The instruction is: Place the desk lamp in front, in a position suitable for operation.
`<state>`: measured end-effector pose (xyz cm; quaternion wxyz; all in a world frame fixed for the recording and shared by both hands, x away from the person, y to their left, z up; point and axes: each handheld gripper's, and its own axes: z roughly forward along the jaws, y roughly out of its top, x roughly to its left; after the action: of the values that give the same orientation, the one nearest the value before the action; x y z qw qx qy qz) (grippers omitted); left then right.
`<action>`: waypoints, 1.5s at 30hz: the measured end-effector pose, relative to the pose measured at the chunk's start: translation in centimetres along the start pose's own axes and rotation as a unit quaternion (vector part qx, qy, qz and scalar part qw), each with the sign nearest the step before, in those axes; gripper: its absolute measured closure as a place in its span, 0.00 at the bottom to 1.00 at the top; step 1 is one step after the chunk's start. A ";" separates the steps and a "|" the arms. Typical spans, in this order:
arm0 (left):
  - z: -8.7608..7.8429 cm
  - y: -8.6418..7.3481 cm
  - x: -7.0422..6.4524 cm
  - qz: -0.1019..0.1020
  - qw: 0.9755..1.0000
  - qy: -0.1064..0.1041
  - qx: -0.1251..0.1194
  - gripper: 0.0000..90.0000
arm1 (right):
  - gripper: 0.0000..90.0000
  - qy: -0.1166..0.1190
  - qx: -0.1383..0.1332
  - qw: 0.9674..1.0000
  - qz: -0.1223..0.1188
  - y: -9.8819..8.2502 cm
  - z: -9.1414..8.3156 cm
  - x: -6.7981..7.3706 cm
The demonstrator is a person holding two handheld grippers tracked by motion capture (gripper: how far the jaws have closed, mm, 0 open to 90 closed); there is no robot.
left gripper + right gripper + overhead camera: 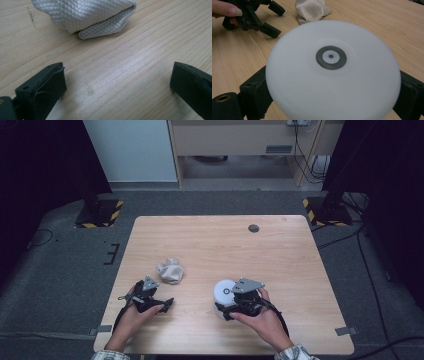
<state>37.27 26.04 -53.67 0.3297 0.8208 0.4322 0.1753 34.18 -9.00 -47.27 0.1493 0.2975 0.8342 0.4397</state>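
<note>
On the wooden worktop (290, 250), the right tongs (231, 306) pinch a white round lamp (333, 72) at its sides, while the left tongs (159, 301) stand spread near a crumpled cloth (170, 270).

- One pale wooden table (280, 270) lies under my hands.
- One crumpled white quilted cloth (170, 271) sits on it.
- One round white plastic puck lamp with a grey button (332, 72) stands there.
- Two black two-jaw grippers: my left gripper (167, 304) and my right gripper (222, 312).
</note>
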 end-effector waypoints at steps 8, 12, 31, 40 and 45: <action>-0.1 0.0 0.1 0.003 1.000 -0.006 0.002 0.00 | 0.04 0.016 -0.004 1.000 -0.019 -0.8 -1.0 -0.3; -0.3 0.2 0.3 0.003 1.000 -0.006 0.008 0.03 | 0.04 0.025 0.004 0.999 -0.029 -2.0 -1.8 -0.2; -2.9 4.4 -0.2 -0.011 0.996 0.017 -0.090 0.31 | 0.15 -0.067 0.033 0.996 0.050 -8.2 -5.6 -5.8; 0.5 6.7 0.2 -0.010 0.998 0.045 -0.046 0.35 | 0.20 -0.092 0.051 0.993 0.059 -8.6 -5.6 -6.1; 2.8 6.3 1.2 -0.035 0.999 0.037 -0.012 0.36 | 0.20 -0.090 0.055 0.993 0.060 -8.6 -5.5 -6.1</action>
<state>43.25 23.39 -51.33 0.3295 0.7940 0.4706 0.1989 32.93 -20.13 -51.31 0.1808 0.3936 0.8205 0.3730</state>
